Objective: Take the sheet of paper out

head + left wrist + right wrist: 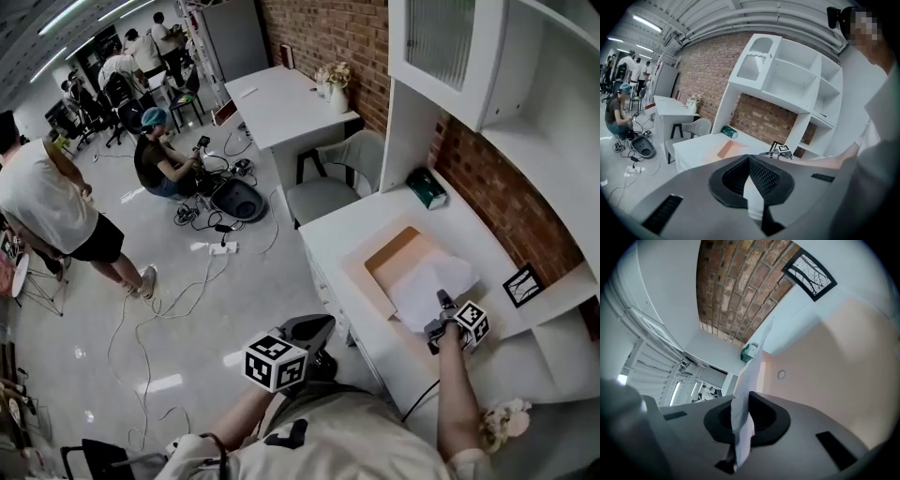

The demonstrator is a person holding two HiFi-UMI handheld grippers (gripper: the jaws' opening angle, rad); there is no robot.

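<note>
When looked down on from the head view, reaches the right gripper (442, 300) out over the white desk (330, 236), tips at the near edge of the sheet of paper (433, 281), spread white across the near right part of an open peach folder (394, 255). Holds the left gripper (319, 325) off the desk, close to the body, above the floor. Beyond the folder, a green box (427, 187); to the folder's right, a small framed picture (522, 284) at the back of the desk. Through the left gripper view: pads pressed together at the tips, nothing pinched; desk, folder and right gripper ahead, under white shelves. Through the right gripper view: jaws clamped on the sheet of paper, seen edge-on, rising from between the pads over the peach folder, with the green box and the framed picture beyond.
</note>
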